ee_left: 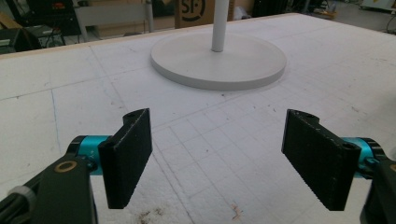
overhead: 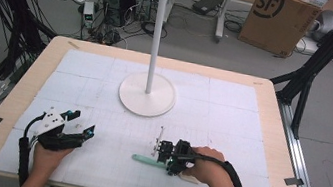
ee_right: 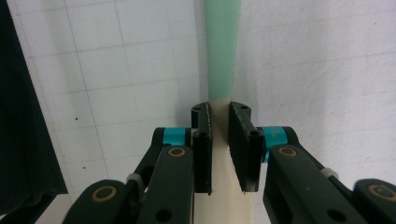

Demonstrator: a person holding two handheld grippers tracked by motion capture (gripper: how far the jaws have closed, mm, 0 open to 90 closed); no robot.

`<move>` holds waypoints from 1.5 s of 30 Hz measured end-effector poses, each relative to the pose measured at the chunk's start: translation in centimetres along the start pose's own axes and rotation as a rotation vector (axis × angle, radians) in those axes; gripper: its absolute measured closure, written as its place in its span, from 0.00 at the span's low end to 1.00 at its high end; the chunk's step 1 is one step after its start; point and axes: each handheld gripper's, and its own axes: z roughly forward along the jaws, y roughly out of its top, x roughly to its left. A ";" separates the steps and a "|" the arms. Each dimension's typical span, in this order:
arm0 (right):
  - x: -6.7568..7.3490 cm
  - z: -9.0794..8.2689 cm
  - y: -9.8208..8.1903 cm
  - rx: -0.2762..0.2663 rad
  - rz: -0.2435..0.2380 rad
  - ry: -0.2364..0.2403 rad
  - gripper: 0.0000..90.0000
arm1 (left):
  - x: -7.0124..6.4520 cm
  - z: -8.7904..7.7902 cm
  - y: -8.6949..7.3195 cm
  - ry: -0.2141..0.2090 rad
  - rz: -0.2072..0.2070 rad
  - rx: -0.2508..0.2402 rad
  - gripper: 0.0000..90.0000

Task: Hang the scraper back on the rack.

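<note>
Grasp made, lift pending

Right gripper [ee_right: 219,149] pinches the pale green-and-cream plastic utensil [overhead: 146,159] lying flat on the white mat [overhead: 232,114]; left gripper [ee_left: 219,156] waits, jaws spread, empty.

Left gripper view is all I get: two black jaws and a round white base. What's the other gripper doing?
Observer: The right gripper is shut on a long utensil, where its green handle meets the cream end.
Operator: Is it up in the air?
Observer: It seems not. From the high view it looks to lie on the white mat, handle pointing toward the left gripper.
Operator: What's on top of the pole?
Observer: The stand ends in a ring of little hooks.
</note>
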 end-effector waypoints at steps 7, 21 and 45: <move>0.0 0.0 -0.1 -0.012 -0.012 -0.008 0.89 | 0.0 0.0 0.0 0.000 0.000 0.001 0.28; -0.3 -0.4 -2.2 -0.165 0.027 0.020 0.89 | 0.0 0.0 0.0 -0.001 0.000 0.003 0.28; -0.3 -2.2 -4.8 -0.500 0.054 0.005 0.89 | 0.0 0.0 0.0 0.001 0.002 0.006 0.28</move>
